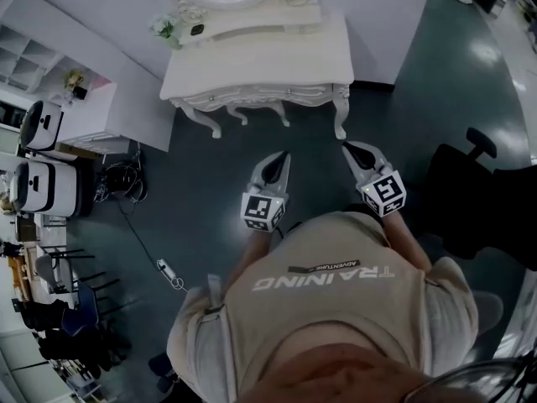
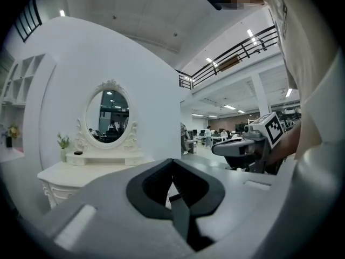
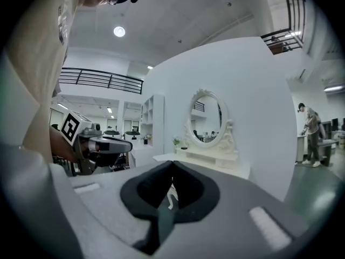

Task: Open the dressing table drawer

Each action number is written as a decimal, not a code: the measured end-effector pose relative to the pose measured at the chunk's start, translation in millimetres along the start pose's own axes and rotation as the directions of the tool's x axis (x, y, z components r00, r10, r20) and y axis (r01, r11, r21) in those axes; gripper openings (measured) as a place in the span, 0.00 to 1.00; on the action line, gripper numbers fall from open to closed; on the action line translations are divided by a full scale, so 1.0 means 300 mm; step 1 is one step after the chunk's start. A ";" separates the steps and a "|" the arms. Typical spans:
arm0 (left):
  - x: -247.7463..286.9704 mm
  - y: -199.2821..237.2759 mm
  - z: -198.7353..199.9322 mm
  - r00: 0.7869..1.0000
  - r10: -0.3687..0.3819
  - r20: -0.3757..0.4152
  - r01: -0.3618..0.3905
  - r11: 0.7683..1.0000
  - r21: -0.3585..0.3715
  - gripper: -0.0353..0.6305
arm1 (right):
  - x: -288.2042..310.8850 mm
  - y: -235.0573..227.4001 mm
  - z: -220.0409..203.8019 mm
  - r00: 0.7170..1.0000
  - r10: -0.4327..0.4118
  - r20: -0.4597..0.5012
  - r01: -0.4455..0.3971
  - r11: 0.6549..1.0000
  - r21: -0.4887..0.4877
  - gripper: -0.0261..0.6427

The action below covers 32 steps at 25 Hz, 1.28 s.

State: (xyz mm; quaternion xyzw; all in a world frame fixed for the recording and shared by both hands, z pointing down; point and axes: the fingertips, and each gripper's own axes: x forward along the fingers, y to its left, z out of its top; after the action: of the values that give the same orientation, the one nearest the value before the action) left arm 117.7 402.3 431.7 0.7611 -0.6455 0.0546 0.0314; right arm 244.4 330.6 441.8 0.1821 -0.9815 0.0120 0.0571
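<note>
Grippers closed and empty: left gripper (image 1: pixel 282 159) and right gripper (image 1: pixel 349 148) hang well short of the white carved dressing table (image 1: pixel 277 53); best step closer, then open 1 at its front-edge drawer (image 1: pixel 260 97).

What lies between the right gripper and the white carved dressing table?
Nothing stands there: in the head view only bare dark floor separates the right gripper from the white dressing table.

Dressing table (image 1: pixel 277 57) is showing white, floor (image 1: pixel 201 217) dark teal. Left gripper (image 1: pixel 283 154) and right gripper (image 1: pixel 346 146) are carrying black-and-white square-marker cubes. Shirt (image 1: pixel 336 305) is showing beige, white lettering.
</note>
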 end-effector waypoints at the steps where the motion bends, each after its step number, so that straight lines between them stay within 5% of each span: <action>1: -0.006 0.013 -0.008 1.000 -0.003 0.000 0.003 1.000 -0.001 0.06 | 0.011 0.008 -0.004 1.000 -0.005 0.003 0.005 1.000 -0.003 0.04; 9: 0.015 0.115 -0.070 1.000 -0.001 -0.030 -0.001 0.998 -0.057 0.06 | 0.089 -0.004 -0.022 0.999 -0.042 -0.032 0.042 0.999 0.001 0.04; 20: 0.272 0.126 -0.084 0.996 -0.037 -0.079 0.031 0.997 -0.069 0.06 | 0.211 -0.251 -0.066 0.998 -0.046 -0.051 0.048 0.998 0.044 0.04; 32: 0.612 0.100 -0.109 0.994 0.014 -0.112 -0.021 0.998 -0.056 0.06 | 0.328 -0.510 -0.159 0.996 0.083 -0.040 -0.081 0.995 0.056 0.04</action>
State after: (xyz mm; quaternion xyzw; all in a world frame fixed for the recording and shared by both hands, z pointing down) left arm 116.3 221.5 486.2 0.7500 -0.6507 0.0789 0.0884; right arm 213.2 154.9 501.0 0.1430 -0.9861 0.0449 0.0723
